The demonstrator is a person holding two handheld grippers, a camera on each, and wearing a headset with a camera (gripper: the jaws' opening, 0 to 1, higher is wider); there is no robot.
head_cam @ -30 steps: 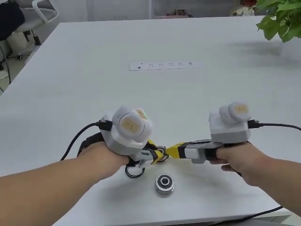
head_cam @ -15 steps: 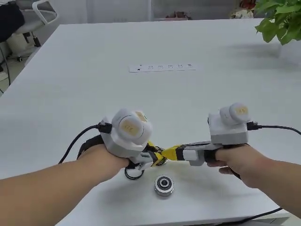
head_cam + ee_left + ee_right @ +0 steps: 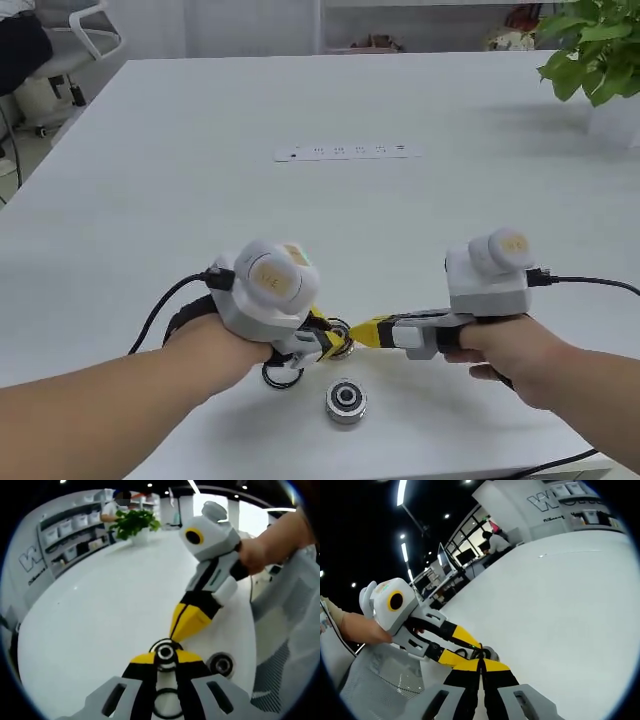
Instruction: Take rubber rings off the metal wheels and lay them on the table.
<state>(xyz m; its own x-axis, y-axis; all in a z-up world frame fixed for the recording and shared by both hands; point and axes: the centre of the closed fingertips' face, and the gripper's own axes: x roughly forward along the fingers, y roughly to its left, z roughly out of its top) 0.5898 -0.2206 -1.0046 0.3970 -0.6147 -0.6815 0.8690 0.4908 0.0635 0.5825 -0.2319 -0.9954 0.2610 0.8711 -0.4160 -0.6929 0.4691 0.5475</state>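
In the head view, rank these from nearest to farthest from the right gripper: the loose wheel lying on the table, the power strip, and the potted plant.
Measured from the right gripper:
1. Loose wheel: close by, just toward the person from the gripper's tip.
2. Power strip: straight ahead, further away from the person.
3. Potted plant: far right corner, well beyond the strip.

White table (image 3: 300,100), potted plant (image 3: 590,50) far right — office chair (image 3: 75,40) beyond, ceiling lights (image 3: 400,492)
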